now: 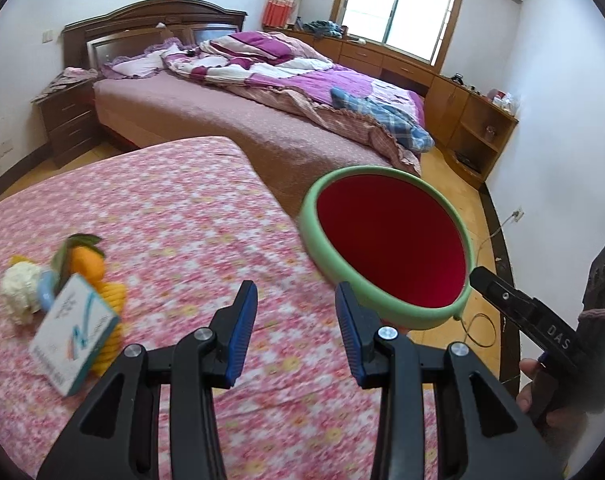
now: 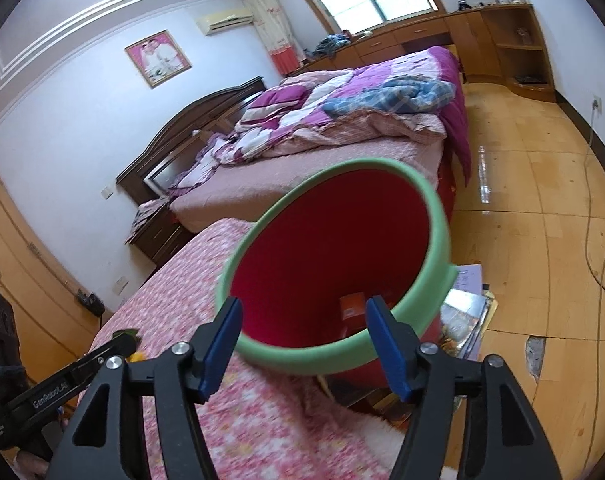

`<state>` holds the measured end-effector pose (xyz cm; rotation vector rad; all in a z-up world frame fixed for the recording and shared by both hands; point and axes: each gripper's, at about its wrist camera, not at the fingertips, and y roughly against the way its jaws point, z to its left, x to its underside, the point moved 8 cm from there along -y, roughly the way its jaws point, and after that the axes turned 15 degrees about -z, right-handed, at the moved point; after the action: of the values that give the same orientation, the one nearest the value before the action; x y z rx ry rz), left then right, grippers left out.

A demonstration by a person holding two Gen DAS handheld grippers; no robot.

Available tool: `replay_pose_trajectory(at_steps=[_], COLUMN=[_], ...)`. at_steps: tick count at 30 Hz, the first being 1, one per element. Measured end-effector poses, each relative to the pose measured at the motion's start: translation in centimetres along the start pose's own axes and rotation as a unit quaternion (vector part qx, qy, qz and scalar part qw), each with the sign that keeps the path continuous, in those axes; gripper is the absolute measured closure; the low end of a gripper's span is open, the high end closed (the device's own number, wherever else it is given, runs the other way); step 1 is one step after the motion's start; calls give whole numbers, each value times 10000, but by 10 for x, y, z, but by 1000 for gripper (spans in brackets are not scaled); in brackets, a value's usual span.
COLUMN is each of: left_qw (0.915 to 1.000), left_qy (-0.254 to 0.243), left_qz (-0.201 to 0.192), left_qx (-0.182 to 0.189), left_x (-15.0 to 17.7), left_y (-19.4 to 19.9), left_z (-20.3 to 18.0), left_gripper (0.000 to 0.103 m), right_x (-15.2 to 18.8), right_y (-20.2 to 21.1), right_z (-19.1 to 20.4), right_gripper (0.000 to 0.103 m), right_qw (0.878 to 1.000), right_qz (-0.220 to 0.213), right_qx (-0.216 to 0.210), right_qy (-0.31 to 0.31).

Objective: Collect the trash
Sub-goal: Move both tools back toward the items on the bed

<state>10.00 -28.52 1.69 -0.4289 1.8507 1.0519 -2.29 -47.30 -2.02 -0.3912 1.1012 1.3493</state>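
Note:
A red bin with a green rim (image 1: 386, 304) stands at the right edge of a table with a pink floral cloth (image 1: 162, 220). In the right wrist view the bin (image 2: 262, 344) is close ahead, with an orange box (image 2: 352, 306) inside. A pile lies at the table's left: a white-blue carton (image 1: 72, 340), an orange peel (image 1: 87, 266), a white crumpled wad (image 1: 18, 286) and a yellow knitted thing (image 1: 112, 304). My left gripper (image 1: 297, 328) is open and empty over the cloth, left of the bin. My right gripper (image 2: 304, 344) is open at the bin's near rim.
A bed with a purple quilt (image 1: 262, 80) stands behind the table. A dark nightstand (image 1: 68, 116) is at its left. Wooden cabinets (image 1: 462, 96) run along the window wall. Books (image 2: 466, 312) and a cable (image 2: 598, 240) lie on the wooden floor.

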Motion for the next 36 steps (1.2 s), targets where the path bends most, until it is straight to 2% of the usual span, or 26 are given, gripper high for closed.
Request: replay_pose_trajectory(at_steps=[9, 20, 26, 28, 33, 36], left_qw=[9989, 9941, 9888, 9871, 9818, 9793], left_qy=[224, 377, 544, 585, 821, 1059], left_qz=[-95, -381, -404, -326, -129, -29], left_qx=[-408, -945, -1330, -1456, -1709, -1728], left_x=[0, -11, -17, -15, -4, 5], left_y=[30, 53, 50, 47, 33, 22], left_z=[46, 119, 173, 188, 230, 248], left_gripper=[62, 60, 58, 53, 52, 52], right_x=[23, 38, 47, 51, 62, 67], right_y=[1, -14, -26, -32, -44, -51], right_z=[57, 104, 126, 132, 143, 148], right_gripper=[32, 31, 31, 31, 31, 31], right_qw=[9983, 9951, 9933, 9925, 9908, 9899], right_qz=[289, 511, 641, 713, 862, 908], right_qx=[-412, -582, -609, -617, -607, -677], right_qy=[298, 612, 745, 779, 848, 855])
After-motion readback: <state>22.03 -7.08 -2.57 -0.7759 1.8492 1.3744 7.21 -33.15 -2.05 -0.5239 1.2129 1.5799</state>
